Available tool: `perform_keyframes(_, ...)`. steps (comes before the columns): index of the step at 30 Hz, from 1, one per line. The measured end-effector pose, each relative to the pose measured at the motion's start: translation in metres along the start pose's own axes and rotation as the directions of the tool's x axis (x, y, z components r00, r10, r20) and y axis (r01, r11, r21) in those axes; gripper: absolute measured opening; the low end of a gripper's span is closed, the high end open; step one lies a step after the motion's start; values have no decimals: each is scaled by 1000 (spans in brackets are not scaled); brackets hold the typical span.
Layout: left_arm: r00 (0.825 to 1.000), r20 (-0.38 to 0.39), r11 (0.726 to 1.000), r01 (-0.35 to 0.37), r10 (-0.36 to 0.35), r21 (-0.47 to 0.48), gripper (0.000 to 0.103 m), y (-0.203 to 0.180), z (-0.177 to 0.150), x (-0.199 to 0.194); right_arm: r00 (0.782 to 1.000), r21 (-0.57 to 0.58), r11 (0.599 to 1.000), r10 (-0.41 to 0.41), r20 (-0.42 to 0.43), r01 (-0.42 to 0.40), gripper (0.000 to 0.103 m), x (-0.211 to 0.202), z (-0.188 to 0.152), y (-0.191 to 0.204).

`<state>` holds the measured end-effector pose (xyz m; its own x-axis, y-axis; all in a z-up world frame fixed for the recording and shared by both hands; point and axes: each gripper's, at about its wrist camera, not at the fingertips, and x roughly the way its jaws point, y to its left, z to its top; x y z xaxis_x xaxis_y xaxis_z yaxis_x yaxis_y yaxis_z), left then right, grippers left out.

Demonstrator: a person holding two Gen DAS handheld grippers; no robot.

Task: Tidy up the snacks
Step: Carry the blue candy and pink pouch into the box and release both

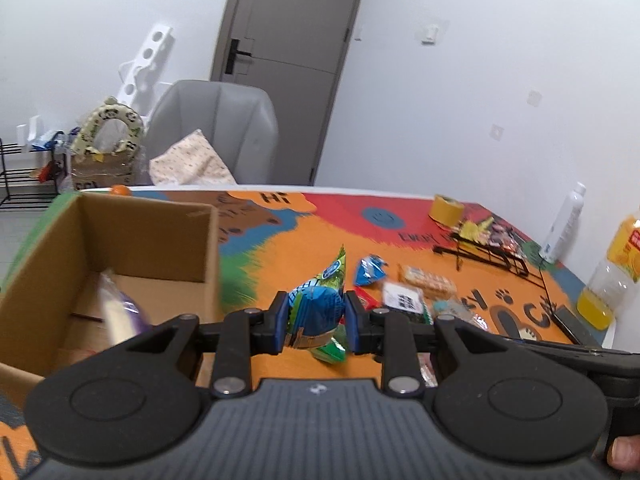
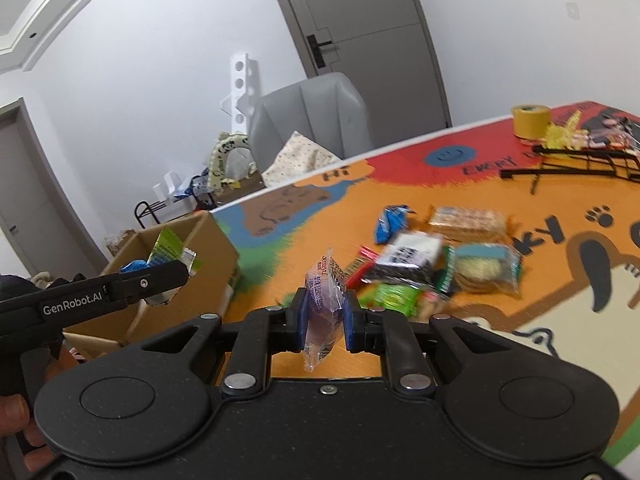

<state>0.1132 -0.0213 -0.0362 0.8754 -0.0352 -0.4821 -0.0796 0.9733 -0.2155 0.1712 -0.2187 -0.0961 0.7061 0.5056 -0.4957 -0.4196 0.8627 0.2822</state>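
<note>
My left gripper [image 1: 316,318] is shut on a green and blue snack packet [image 1: 320,304], held just right of an open cardboard box [image 1: 176,248]. In the right wrist view the same packet [image 2: 170,250] hangs over the box [image 2: 212,248]. My right gripper [image 2: 324,314] is shut on a clear purple snack packet [image 2: 324,300], above the orange table mat. A pile of loose snacks [image 2: 424,264] lies on the mat to its right. A pale packet [image 1: 116,308] shows blurred inside the box.
A black wire rack [image 1: 492,252] with snacks, a yellow tape roll [image 1: 446,208], a white bottle [image 1: 564,224] and an orange juice bottle [image 1: 612,276] stand at the table's right. A grey chair [image 1: 216,128] is behind the table.
</note>
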Motion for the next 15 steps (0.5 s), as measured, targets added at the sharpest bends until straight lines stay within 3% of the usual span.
perform_keyframes(15, 995, 53, 993, -86, 90, -77, 28, 65, 14, -31, 997, -86, 993, 81, 14, -79, 16, 16, 20, 64)
